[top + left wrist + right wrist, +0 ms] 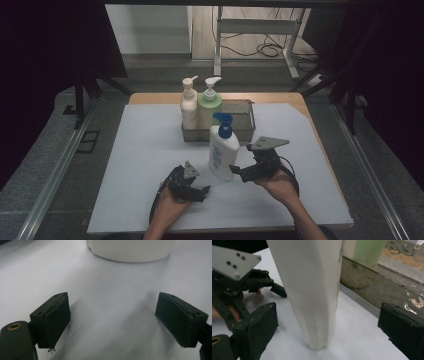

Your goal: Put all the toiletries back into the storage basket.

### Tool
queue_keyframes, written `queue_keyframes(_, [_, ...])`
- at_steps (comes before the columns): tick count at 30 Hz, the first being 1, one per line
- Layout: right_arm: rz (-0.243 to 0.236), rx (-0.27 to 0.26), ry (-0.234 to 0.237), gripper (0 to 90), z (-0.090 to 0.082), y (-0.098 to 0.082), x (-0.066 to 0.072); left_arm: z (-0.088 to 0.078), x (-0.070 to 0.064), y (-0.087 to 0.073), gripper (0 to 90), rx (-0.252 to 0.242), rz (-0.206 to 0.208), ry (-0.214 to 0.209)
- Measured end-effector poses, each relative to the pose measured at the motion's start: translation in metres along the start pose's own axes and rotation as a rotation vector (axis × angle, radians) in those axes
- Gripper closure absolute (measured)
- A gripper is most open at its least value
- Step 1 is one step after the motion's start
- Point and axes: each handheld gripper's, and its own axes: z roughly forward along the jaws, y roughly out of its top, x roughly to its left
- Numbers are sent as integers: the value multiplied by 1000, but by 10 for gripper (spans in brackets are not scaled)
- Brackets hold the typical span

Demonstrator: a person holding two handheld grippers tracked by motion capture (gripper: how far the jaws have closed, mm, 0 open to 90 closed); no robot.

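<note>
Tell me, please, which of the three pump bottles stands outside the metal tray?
The white bottle with the blue pump; the cream bottle and green bottle stand inside the metal tray.

Wooden table [295, 100], topped by white sheet [140, 165]. On sheet: white blue-pump bottle [222, 150], upright, just ahead of both tongs; metal tray [248, 131] directly behind it, farther from tongs.

Each black hand-held gripper [234, 171] carries a screwed grey triangular plate.

White bottle [221, 152] w/ blue pump; green bottle [210, 110]; cream bottle [189, 107].
</note>
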Motion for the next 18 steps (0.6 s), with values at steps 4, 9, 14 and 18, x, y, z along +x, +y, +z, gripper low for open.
queue_keyframes(4, [-5,-1,-5,47,5,7,3,0,0,0,126,-1,0,1])
queue_keyframes(9, [-1,-1,-8,70,13,14,6,0,0,0,127,2,5,2])
queue_keyframes(14, [0,-12,-11,97,19,19,8,0,0,0,127,2,5,1])
queue_keyframes(18, [-5,-15,-14,119,23,24,11,0,0,0,127,2,5,2])
